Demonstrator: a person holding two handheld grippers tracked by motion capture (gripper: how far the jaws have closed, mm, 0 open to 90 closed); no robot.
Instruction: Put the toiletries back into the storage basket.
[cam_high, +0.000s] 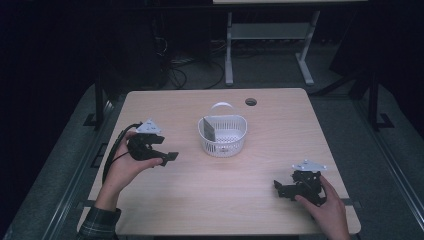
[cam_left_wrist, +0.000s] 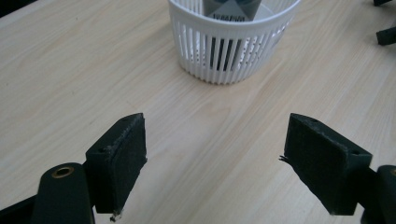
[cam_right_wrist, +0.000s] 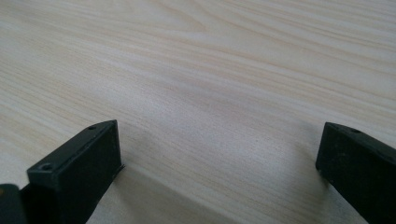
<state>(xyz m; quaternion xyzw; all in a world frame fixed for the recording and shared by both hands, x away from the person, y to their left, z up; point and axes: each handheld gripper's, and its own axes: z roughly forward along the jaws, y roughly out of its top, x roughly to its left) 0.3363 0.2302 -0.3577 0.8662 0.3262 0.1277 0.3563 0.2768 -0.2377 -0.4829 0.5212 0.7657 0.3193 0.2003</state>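
Note:
A white slatted basket (cam_high: 222, 135) with a thin handle stands near the middle of the wooden table (cam_high: 215, 200). A grey and dark packet (cam_high: 208, 130) leans upright inside it, against its left wall. The basket (cam_left_wrist: 229, 46) sits straight ahead of my left gripper (cam_left_wrist: 215, 158), whose jaws stand wide apart over bare wood. In the high view the left gripper (cam_high: 165, 154) is held above the table's left side, pointing right. My right gripper (cam_high: 281, 189) rests low at the front right, open, with only wood between its pads (cam_right_wrist: 93, 158).
A round cable hole (cam_high: 251, 102) sits near the table's far edge. Behind the table stand white desk legs (cam_high: 229, 55) and loose cables (cam_high: 175, 65) on a grey floor. Part of the right gripper (cam_left_wrist: 386, 33) shows beyond the basket.

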